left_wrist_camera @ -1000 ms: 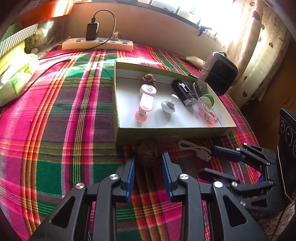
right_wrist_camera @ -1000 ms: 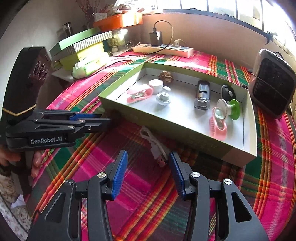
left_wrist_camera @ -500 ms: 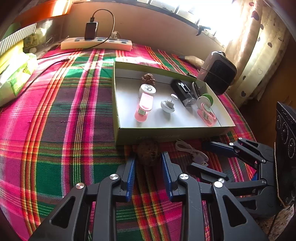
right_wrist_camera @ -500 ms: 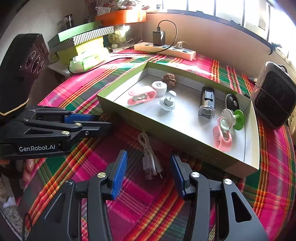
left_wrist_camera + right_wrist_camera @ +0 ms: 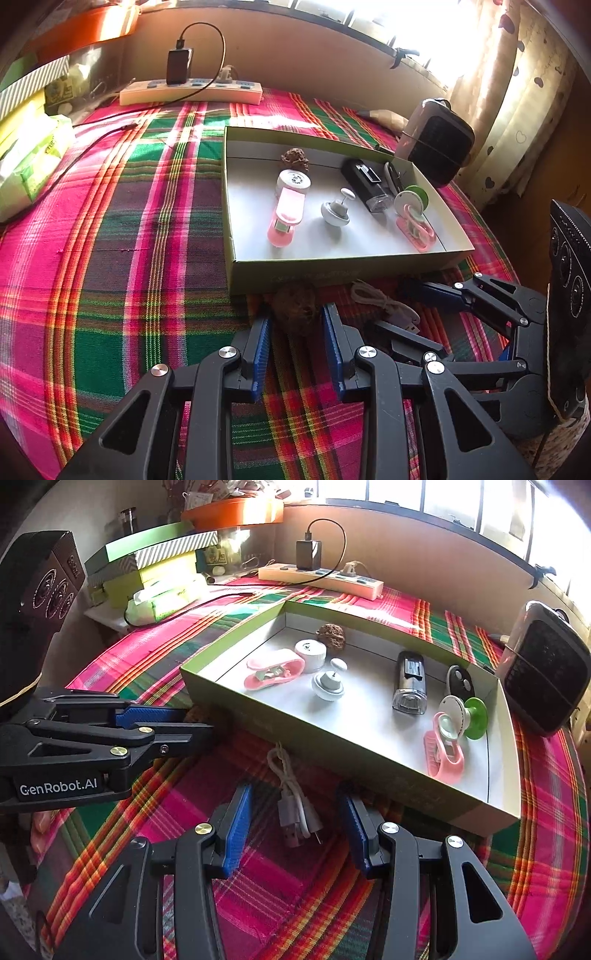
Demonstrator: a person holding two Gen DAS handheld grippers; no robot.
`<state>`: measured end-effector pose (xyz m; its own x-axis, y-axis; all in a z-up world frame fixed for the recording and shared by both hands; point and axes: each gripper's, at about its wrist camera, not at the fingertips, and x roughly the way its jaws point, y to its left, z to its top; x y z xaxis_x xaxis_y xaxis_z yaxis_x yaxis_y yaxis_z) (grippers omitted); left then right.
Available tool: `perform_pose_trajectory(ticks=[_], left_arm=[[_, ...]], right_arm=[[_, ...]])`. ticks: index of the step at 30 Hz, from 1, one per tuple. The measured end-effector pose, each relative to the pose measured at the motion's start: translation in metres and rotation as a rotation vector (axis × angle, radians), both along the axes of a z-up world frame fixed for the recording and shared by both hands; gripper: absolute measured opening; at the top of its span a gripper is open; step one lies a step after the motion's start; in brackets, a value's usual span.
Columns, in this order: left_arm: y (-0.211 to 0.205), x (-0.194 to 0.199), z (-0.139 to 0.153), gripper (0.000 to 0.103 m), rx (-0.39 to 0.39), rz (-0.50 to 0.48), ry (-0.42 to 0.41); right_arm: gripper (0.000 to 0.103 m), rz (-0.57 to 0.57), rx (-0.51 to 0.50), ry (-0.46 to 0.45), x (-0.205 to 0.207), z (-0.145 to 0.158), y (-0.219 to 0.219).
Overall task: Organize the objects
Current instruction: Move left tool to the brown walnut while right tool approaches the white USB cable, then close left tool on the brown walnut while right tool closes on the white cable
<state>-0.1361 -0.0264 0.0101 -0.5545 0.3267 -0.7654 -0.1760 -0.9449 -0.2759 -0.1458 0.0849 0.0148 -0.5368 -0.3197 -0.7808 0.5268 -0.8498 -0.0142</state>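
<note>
Your right gripper (image 5: 295, 823) has just been narrowing around the white cable (image 5: 291, 797), pads not yet touching; its long axis runs 12 to 6, plugs at 6. Your left gripper (image 5: 295, 325), lettered "GenRobot.AI", clamps the brown ball (image 5: 297, 308) against the box (image 5: 332, 267).

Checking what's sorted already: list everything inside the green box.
Inside the green box: a brown walnut-like ball, white round jar, two pink clips, a white knob piece, black lighter-like device, black key fob, and green-and-white spool. The near wall hides the floor strip behind it.
</note>
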Motion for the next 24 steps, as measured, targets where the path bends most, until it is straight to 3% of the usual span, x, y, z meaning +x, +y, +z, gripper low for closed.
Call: perform_pose_trajectory(ticks=[4,6,24], left_arm=[[0.0014,-0.0001,0.0001,0.026,-0.012,-0.001,0.004],[0.0019,0.0003,0.0003,0.025,-0.011,-0.001,0.004],[0.0031,-0.0012,0.0007,0.025,-0.023,-0.004,0.01]], right_arm=[[0.031,0.012,-0.01,0.001,0.0011,0.0004,-0.0005],[0.019,0.014,-0.013,0.001,0.0016,0.0007,-0.0003],[0.019,0.02,-0.022,-0.001,0.003,0.0001,-0.0007]])
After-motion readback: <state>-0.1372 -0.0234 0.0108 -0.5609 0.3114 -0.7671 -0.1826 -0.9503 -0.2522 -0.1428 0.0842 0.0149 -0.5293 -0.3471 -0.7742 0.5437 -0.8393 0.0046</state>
